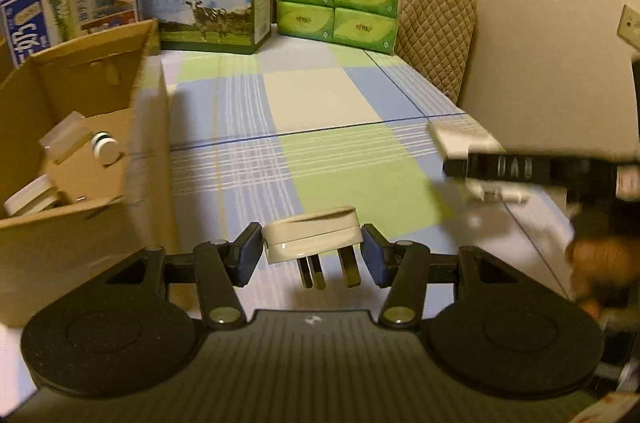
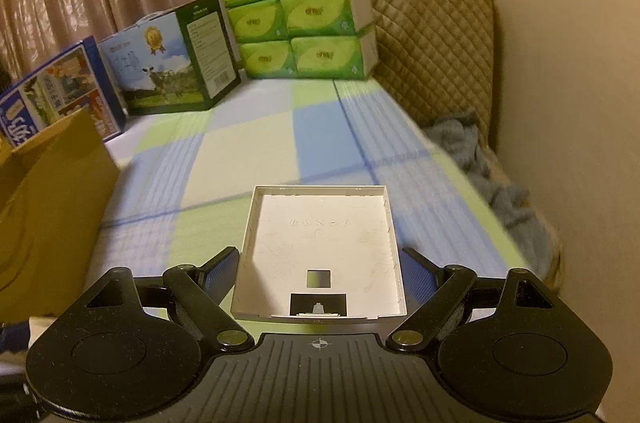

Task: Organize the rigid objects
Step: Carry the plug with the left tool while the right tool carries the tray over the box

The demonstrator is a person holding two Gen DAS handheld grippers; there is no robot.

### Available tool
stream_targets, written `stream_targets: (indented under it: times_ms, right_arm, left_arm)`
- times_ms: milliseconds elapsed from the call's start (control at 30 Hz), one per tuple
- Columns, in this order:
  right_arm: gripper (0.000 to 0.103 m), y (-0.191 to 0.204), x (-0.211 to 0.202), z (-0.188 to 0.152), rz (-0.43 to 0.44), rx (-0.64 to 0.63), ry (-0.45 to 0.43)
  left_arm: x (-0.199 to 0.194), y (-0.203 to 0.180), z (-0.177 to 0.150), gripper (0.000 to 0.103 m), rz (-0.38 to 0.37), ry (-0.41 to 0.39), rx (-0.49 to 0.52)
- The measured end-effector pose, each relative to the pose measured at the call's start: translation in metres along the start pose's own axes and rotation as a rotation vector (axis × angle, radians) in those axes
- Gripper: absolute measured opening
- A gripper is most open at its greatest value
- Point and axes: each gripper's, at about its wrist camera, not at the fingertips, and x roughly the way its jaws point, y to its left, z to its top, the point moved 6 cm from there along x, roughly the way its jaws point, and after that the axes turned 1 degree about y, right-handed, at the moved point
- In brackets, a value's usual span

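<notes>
While left claw [image 1: 312, 249] pinches plug [image 1: 310, 233] (glossy, three-pronged).

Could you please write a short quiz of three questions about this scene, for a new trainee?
1. True or false: the left claw grips a white plug adapter.
2. Which side of the left wrist view shows the cardboard box? A) left B) right
3. Fill in: between the right claw's fingers sits a shallow white square ____.

Key: 1. true. 2. A. 3. tray, seen with its hollow side up, above the checked cloth.
</notes>
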Motion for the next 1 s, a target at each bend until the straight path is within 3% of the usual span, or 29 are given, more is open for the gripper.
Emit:
stream_targets:
  times_ms: [200,533,1000]
  right_arm:
    - [0.082,0.030,-0.046,-0.028,0.053,0.002,0.026]
    - [0.082,0.079,-0.100,-0.018,0.127,-0.053,-0.018]
    - [0.082,0.136,-0.123,-0.016,0.214,-0.131,-0.033]
  left_arm:
    - [-0.050,0.016,0.004,0.048,0.011,-0.044,-0.024]
    - [-0.111,0.066,0.012,0.048,0.090,-0.094,-0.120]
    - [-0.156,0.104,0.010,0.048,0.149,-0.129,-0.159]
